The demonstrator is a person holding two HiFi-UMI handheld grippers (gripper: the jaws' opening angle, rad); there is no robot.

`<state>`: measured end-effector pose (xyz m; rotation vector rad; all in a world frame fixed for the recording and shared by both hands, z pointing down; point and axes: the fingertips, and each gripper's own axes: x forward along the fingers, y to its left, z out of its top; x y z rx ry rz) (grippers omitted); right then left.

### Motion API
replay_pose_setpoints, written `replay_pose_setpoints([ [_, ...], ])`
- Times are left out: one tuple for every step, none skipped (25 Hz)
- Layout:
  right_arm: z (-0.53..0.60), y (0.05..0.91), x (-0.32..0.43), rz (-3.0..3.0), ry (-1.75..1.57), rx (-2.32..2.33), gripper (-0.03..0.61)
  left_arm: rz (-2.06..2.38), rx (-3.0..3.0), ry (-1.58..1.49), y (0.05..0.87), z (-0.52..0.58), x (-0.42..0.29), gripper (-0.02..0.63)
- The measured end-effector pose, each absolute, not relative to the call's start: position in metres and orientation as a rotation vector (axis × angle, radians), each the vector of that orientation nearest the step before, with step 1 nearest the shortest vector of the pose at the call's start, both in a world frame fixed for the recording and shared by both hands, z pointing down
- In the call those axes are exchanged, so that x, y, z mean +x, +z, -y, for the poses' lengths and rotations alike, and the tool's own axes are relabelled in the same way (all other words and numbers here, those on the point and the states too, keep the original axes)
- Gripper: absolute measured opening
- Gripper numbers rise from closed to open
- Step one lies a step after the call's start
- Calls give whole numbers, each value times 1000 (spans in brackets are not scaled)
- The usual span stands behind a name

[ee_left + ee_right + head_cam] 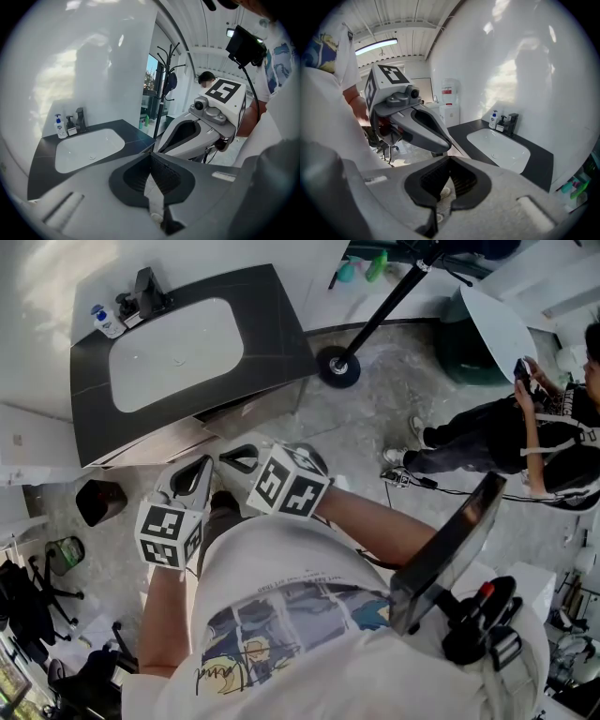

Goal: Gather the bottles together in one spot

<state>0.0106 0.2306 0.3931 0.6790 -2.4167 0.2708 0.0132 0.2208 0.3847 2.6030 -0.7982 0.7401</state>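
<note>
A white pump bottle (106,321) with a blue label stands at the back corner of the dark vanity (272,329), beside the black faucet (145,292). The same pump bottle (60,127) shows in the left gripper view with a small dark bottle (70,126) next to it, and again as a pump bottle (493,120) in the right gripper view. Green bottles (375,263) stand on the floor beyond the vanity. My left gripper (200,468) and right gripper (236,457) hang side by side close to my body, short of the vanity's front edge. Both are shut with nothing between their jaws.
A white sink basin (173,352) fills the vanity top. A coat stand with a round base (337,367) rises to the right of it. A person (525,427) sits at the right, looking at a phone. A black bin (98,501) stands on the floor at the left.
</note>
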Motion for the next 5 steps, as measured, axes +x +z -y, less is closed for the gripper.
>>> replay_pose_setpoints([
  [-229, 394, 11, 2417, 274, 679, 3, 798, 2605, 743, 387, -219, 13, 2],
  [-227, 396, 12, 2416, 275, 679, 3, 798, 2604, 744, 388, -217, 13, 2],
  [-224, 397, 12, 2414, 276, 680, 3, 797, 2600, 743, 388, -215, 14, 2],
  [-221, 399, 13, 2411, 276, 681, 3, 798, 2597, 741, 388, -212, 14, 2],
  [-218, 400, 14, 2408, 276, 682, 3, 800, 2594, 739, 388, -209, 14, 2],
])
